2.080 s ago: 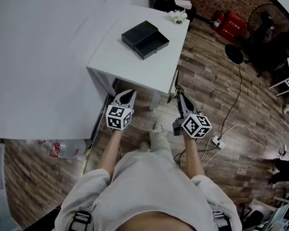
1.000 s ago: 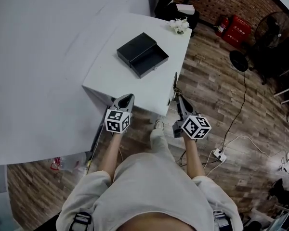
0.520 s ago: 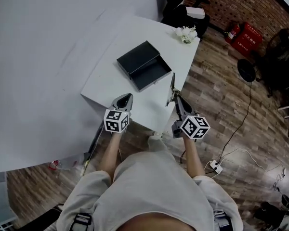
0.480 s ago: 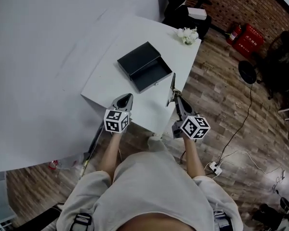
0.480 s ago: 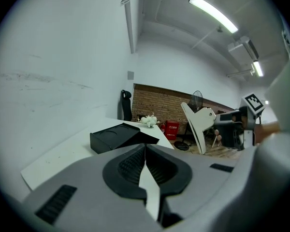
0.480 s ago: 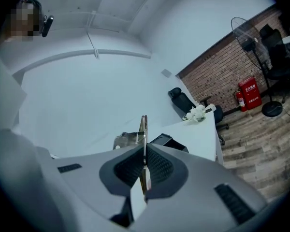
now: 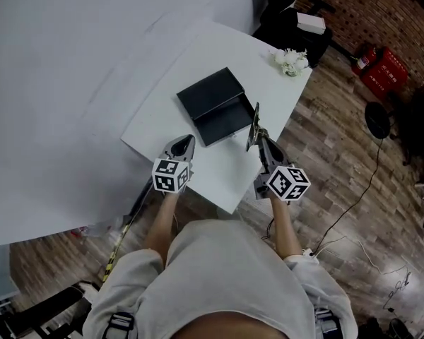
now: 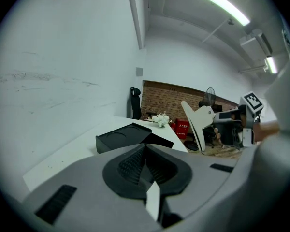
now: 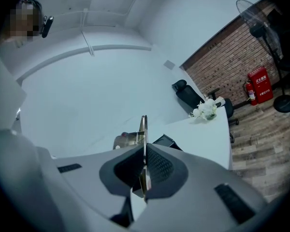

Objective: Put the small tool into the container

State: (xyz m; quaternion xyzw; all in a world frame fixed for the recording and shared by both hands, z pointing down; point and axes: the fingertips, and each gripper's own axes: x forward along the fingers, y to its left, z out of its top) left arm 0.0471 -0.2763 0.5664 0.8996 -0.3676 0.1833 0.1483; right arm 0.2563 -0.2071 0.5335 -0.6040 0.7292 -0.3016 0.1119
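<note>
The thin flat grey metal tool (image 7: pixel 253 124) is clamped in the closed jaws of the right gripper (image 7: pixel 260 140). Its long axis runs on from them, away from the person, with the tip by the near right corner of the open black rectangular box (image 7: pixel 213 104). The box sits mid-way on the white table (image 7: pixel 212 179), with bare top around it and the right edge close beside the tool. The left gripper (image 7: pixel 186 142) hovers over the near edge, jaws pressed together on nothing.

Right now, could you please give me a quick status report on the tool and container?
Left tongs shut, empty. Right tongs shut on small tool, beside open black container. Nothing seen between them.
</note>
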